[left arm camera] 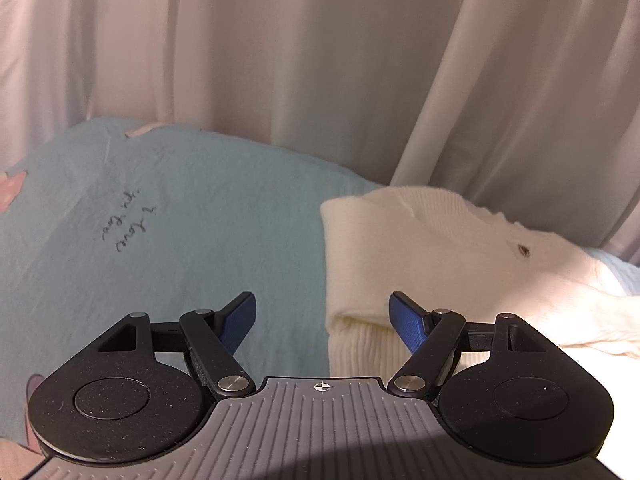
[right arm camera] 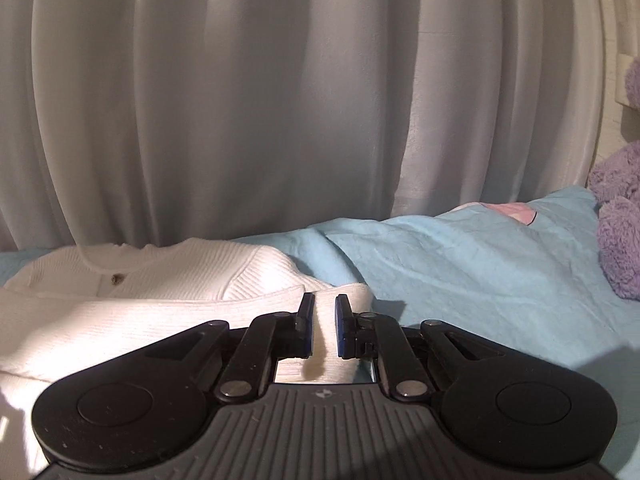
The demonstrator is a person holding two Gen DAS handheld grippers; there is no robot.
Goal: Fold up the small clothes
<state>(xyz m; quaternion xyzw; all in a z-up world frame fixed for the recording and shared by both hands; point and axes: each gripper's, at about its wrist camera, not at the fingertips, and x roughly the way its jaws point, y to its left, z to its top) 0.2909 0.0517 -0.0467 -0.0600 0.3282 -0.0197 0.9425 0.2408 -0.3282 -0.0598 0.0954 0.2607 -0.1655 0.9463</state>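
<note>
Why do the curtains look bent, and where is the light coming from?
Right wrist view: the fisheye lens bows the curtain folds outward; a bright patch falls on the sweater, and the right claw casts a shadow on the blue sheet. Left wrist view: curtain folds lean, light hits the sweater at right, and the sheet's writing is soft.

White ribbed cardigan (left arm camera: 420, 248), folded, on bed
</note>
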